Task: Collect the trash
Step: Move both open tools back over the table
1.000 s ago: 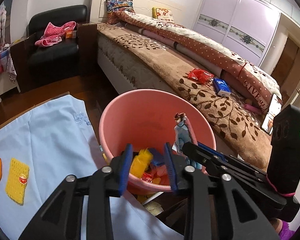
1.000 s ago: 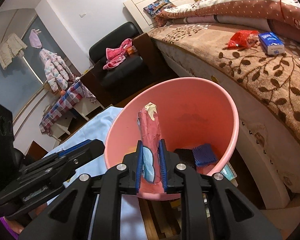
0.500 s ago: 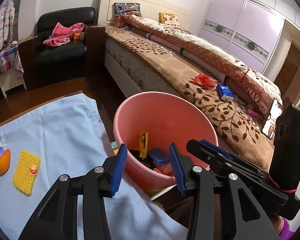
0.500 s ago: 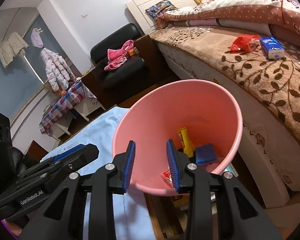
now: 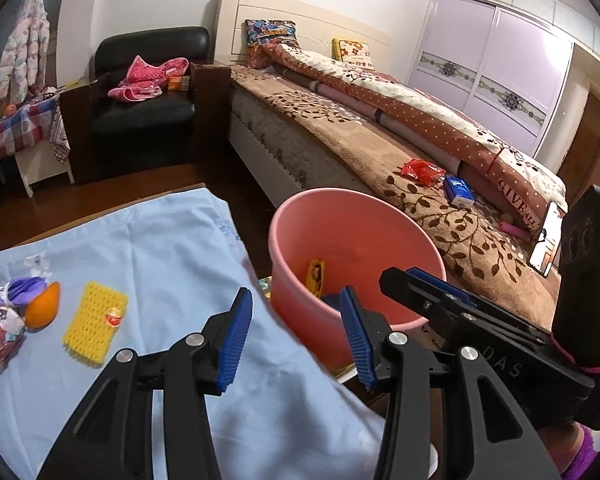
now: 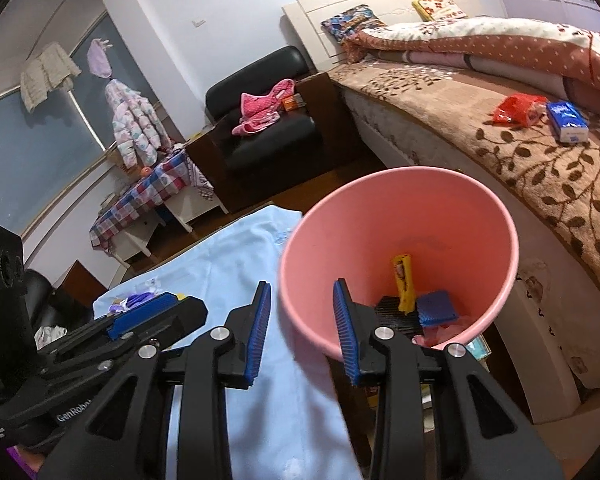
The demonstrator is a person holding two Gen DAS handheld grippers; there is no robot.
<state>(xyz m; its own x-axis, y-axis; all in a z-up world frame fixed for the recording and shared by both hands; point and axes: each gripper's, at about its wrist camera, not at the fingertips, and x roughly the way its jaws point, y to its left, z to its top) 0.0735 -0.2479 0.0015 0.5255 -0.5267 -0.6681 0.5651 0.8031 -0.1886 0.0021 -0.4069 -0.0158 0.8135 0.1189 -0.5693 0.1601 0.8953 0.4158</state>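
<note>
Beside the pink bucket [image 5: 354, 232], left tool [image 5: 296, 334] and right tool [image 6: 302, 330], both freshly parted, empty.

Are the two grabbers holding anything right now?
No. The left gripper and right gripper have just opened and are empty; the trash lies in the bucket.

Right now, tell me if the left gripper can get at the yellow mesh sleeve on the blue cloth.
Probably yes. The left gripper is open and empty, and the yellow mesh sleeve lies flat with bare blue cloth between them.
</note>
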